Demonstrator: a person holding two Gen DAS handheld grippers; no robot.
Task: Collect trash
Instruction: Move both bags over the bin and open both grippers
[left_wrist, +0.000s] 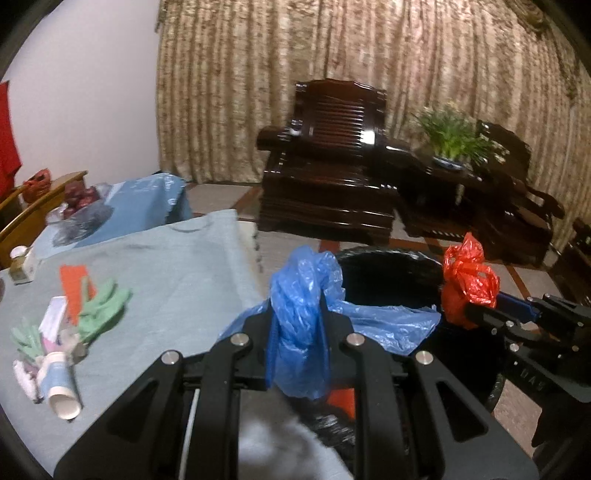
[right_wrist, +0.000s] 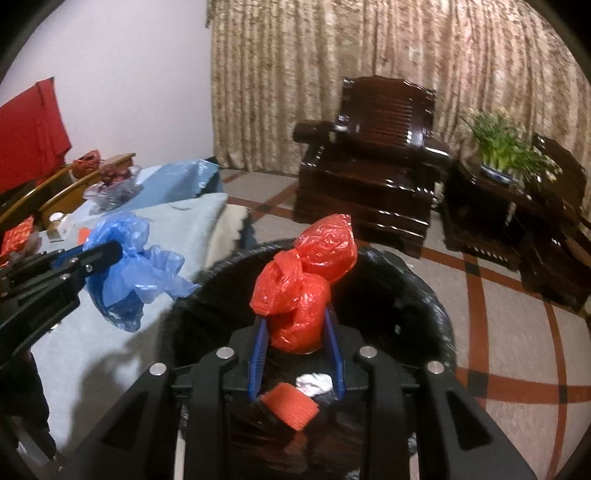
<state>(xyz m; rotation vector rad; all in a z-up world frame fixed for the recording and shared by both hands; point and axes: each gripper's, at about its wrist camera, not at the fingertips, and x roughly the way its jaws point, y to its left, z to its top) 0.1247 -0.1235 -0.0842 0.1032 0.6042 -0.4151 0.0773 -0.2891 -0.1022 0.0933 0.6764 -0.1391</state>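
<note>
My left gripper (left_wrist: 297, 314) is shut on a crumpled blue plastic bag (left_wrist: 303, 295), held near the rim of a black-lined trash bin (left_wrist: 384, 273). The same blue plastic bag (right_wrist: 125, 266) hangs from the left gripper (right_wrist: 110, 254) at the left of the right wrist view. Over the bin's mouth (right_wrist: 424, 295), my right gripper (right_wrist: 297, 321) is shut on a knotted red plastic bag (right_wrist: 303, 280). That red plastic bag (left_wrist: 467, 280) and the right gripper (left_wrist: 469, 310) show at the right in the left wrist view. Orange and white scraps (right_wrist: 291, 402) lie inside the bin.
A table with a light blue cloth (left_wrist: 177, 266) carries green gloves (left_wrist: 99, 310), a paper cup (left_wrist: 59, 384), an orange card (left_wrist: 74, 284) and a bag of fruit (left_wrist: 79, 210). Dark wooden armchairs (left_wrist: 332, 162) and a potted plant (left_wrist: 454, 136) stand before the curtain.
</note>
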